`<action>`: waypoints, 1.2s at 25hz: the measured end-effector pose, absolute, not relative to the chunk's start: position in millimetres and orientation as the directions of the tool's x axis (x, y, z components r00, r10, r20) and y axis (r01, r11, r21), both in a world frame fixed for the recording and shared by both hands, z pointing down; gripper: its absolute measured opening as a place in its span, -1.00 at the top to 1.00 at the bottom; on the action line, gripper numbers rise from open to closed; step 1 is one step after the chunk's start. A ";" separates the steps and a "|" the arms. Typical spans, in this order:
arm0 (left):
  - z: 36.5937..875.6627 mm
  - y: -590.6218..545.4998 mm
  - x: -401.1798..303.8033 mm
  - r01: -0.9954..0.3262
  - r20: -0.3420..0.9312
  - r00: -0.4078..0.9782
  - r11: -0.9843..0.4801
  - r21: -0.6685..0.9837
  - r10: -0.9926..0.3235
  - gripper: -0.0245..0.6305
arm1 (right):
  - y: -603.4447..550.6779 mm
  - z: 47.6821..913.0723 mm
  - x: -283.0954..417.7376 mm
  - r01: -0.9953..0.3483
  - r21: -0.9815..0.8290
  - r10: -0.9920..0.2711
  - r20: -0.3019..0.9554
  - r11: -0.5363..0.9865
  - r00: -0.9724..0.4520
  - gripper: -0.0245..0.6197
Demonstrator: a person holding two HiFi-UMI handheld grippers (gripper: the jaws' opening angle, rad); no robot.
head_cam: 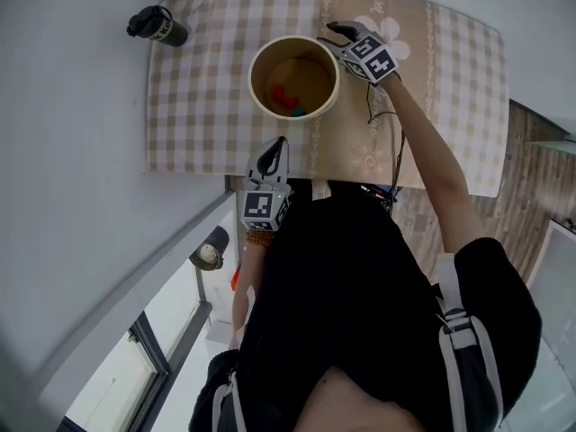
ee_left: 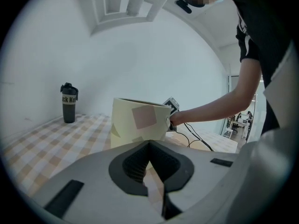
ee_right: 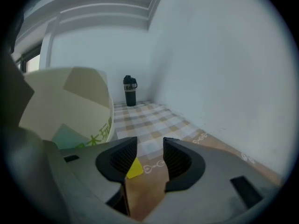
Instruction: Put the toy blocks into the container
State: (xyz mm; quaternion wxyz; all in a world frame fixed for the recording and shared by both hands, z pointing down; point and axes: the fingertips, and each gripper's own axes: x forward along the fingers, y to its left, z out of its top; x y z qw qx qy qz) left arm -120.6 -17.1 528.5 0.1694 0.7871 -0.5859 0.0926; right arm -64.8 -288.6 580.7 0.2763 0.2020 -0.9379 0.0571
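Note:
The cream round container (head_cam: pixel 257 95) stands mid-table with a red block (head_cam: pixel 283 94) and a blue block (head_cam: pixel 298 110) inside. My right gripper (head_cam: pixel 345 32) is just past its right rim, low over the table. In the right gripper view, my right gripper (ee_right: pixel 150 143) is open, and a yellow block (ee_right: pixel 134 168) lies on the cloth between the jaws, close to the left pad. The container (ee_right: pixel 70 106) fills that view's left. My left gripper (head_cam: pixel 273 154) hovers near the table's front edge, and its tips (ee_left: pixel 149 144) are shut on nothing, pointing at the container (ee_left: pixel 140 120).
A black bottle (head_cam: pixel 157 25) stands at the table's far left corner, also seen as the bottle (ee_right: pixel 129 90) and the bottle (ee_left: pixel 68 103). A black cable (head_cam: pixel 382 106) trails along my right arm. White walls close off the far and left sides of the table (head_cam: pixel 198 106).

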 end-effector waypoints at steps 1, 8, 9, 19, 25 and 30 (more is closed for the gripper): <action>528.8 -16.1 -121.1 -0.956 0.348 0.287 -0.247 0.156 -0.892 0.88 | -288.8 587.6 -68.3 -0.393 -0.005 -0.326 0.548 0.920 -0.770 0.36; 535.6 -6.0 -123.5 -0.971 0.377 0.233 -0.191 0.145 -0.896 0.88 | -283.9 621.9 -81.5 -0.341 -0.066 -0.243 0.575 0.938 -0.781 0.33; 535.9 -5.0 -123.1 -0.972 0.379 0.228 -0.186 0.145 -0.897 0.88 | -283.9 622.4 -82.6 -0.341 -0.080 -0.238 0.569 0.936 -0.787 0.33; 537.9 -2.2 -110.7 -0.974 0.398 0.219 -0.177 0.141 -0.891 0.88 | -268.1 622.7 -88.0 -0.262 -0.114 -0.160 0.546 0.958 -0.822 0.35; 537.9 -1.2 -104.5 -0.974 0.404 0.224 -0.183 0.137 -0.887 0.88 | -254.1 626.1 -103.4 -0.214 -0.113 -0.114 0.567 0.970 -0.816 0.36; 535.8 0.4 -105.1 -0.975 0.397 0.216 -0.178 0.130 -0.892 0.88 | -245.1 643.5 -105.1 -0.197 -0.079 -0.100 0.646 0.977 -0.757 0.35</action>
